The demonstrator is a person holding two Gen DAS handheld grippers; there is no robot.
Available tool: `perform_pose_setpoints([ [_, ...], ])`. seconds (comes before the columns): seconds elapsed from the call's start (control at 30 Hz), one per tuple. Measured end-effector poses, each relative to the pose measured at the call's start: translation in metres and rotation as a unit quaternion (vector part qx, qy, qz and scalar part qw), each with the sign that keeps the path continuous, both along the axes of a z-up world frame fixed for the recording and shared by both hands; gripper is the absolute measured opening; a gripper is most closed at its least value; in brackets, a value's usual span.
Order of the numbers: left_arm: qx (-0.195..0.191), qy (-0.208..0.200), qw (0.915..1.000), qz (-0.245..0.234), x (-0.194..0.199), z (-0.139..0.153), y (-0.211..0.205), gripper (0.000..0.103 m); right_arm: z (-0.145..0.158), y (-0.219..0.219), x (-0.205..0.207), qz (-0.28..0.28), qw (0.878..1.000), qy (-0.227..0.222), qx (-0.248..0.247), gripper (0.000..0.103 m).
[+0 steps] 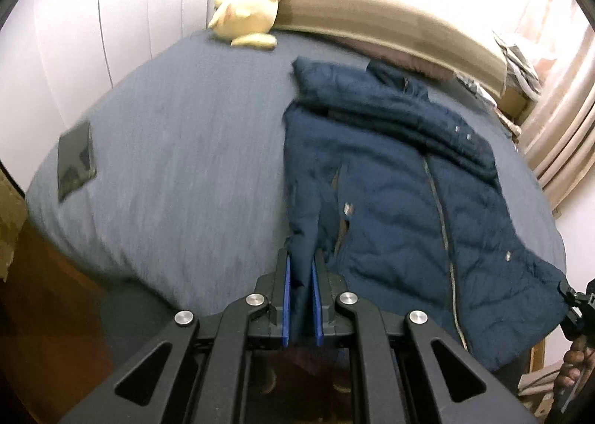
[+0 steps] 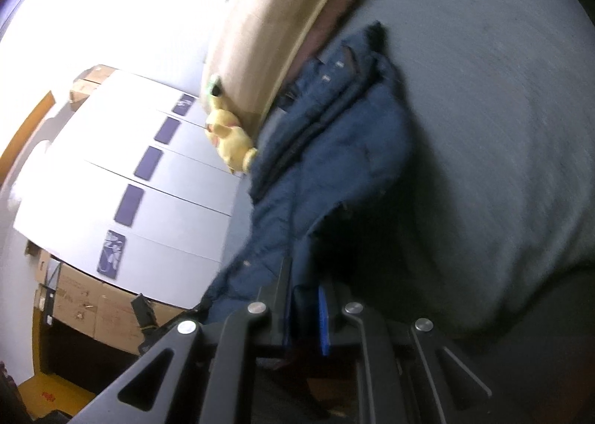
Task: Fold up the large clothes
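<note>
A navy quilted jacket (image 1: 394,178) lies on the grey bed (image 1: 178,148), collar toward the headboard, one sleeve folded across its chest. My left gripper (image 1: 302,256) is shut on the jacket's hem corner at the near left, cloth pinched between the blue pads. At the right edge of the left wrist view the right gripper (image 1: 569,297) holds the other hem corner, a hand below it. In the right wrist view my right gripper (image 2: 306,294) is shut on the same jacket (image 2: 334,141), whose hem hangs lifted off the bed (image 2: 483,126).
A yellow plush toy (image 1: 249,0) leans on the beige headboard (image 1: 390,15) at the bed's far side. A dark flat rectangle (image 1: 74,160) lies on the bed's left. White wardrobe doors (image 2: 148,178) and cardboard boxes (image 2: 100,308) stand beyond the bed. Curtains (image 1: 565,134) hang at right.
</note>
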State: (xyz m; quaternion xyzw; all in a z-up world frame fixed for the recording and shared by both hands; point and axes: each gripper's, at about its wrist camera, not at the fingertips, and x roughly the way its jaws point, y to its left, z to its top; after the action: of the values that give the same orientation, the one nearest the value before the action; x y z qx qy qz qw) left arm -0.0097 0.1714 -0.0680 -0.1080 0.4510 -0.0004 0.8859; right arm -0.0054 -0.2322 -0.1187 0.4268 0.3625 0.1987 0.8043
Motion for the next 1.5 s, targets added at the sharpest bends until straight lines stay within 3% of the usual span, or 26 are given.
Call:
perform_pose_setpoints([
  [0.2, 0.014, -0.038, 0.9992, 0.002, 0.033, 0.033, -0.010, 0.010, 0.031, 0.000, 0.031, -0.003, 0.999, -0.046, 0.017, 0.012],
  [0.37, 0.009, -0.043, 0.9988, 0.020, 0.064, 0.042, -0.006, 0.010, 0.043, -0.011, 0.055, -0.030, 0.997, -0.061, 0.037, 0.011],
  [0.63, 0.045, -0.054, 0.9969, 0.035, 0.103, 0.042, -0.020, 0.011, 0.053, -0.019, 0.094, -0.059, 0.995, -0.062, 0.043, 0.011],
  [0.93, 0.044, -0.053, 0.9971, 0.031, 0.139, 0.041, -0.022, 0.011, 0.061, -0.019, 0.141, -0.071, 0.995, -0.057, 0.034, 0.011],
  [1.5, 0.067, -0.059, 0.9955, 0.031, 0.158, 0.032, -0.032, 0.011, 0.059, -0.017, 0.163, -0.076, 0.996, -0.048, 0.019, 0.011],
])
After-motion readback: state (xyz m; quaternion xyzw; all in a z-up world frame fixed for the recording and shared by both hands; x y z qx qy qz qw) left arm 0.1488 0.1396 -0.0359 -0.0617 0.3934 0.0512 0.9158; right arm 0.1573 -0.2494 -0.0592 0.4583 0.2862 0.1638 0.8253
